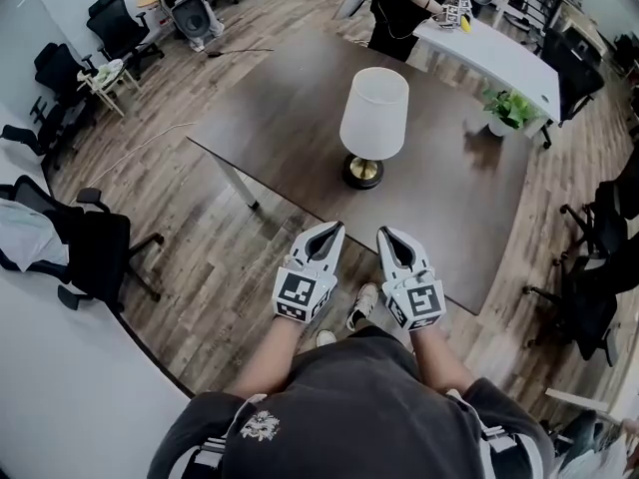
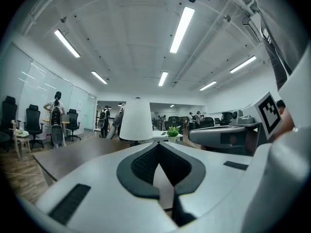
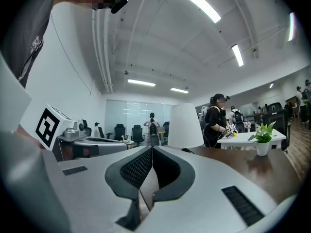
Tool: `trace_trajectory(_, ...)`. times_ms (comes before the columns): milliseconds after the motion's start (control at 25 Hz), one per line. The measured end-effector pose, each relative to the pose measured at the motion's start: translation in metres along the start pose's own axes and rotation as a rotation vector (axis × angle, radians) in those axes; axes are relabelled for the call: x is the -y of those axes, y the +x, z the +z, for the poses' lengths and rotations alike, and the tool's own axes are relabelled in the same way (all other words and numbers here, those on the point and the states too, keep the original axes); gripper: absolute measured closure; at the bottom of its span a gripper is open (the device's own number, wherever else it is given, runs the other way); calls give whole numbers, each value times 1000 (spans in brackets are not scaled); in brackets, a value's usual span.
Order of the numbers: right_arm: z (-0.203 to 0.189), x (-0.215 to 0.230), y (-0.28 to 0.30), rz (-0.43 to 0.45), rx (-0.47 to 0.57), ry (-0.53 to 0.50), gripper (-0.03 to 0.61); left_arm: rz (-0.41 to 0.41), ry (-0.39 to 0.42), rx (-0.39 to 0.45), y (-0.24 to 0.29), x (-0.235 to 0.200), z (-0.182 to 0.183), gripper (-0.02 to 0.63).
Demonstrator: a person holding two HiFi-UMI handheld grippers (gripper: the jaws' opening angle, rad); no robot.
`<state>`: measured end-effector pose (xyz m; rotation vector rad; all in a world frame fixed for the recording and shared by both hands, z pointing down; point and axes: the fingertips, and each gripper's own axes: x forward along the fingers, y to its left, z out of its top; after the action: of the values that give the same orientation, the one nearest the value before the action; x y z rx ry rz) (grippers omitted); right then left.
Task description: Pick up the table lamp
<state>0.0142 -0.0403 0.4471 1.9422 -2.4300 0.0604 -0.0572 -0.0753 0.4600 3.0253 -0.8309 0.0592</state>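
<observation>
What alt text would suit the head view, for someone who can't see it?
A white-shaded table lamp stands on a dark table. Nearer the camera, a person holds the left gripper and right gripper, both shut and empty, short of the lamp.

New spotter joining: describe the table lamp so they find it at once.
Find the dark brown wooden table in the room's middle. Near its centre stands the table lamp: white tapered shade, round brass-and-black base. Its only neighbour, a small green potted plant near the right corner, is shorter and leafy.
</observation>
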Motion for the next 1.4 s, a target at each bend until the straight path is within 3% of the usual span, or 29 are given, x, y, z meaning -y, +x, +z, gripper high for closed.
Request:
trace_trajectory(360, -21, 83, 59, 49, -44, -11, 554, 16, 22, -64, 96, -23, -17, 607)
trace_trajectory(560, -23, 114, 78, 83, -37, 5, 554, 123, 32, -95, 129, -42, -23, 607)
trace_trajectory(840, -36, 132, 93, 120, -54, 22, 553, 170, 18, -130, 147, -53, -44, 607)
trace_trajectory(1000, -38, 141, 100, 124, -54, 30, 553, 211, 67, -131, 155, -59, -46, 607)
trace_trajectory(1400, -48, 153, 122, 97, -77, 26, 552, 206, 93, -141, 182, -78, -62, 607)
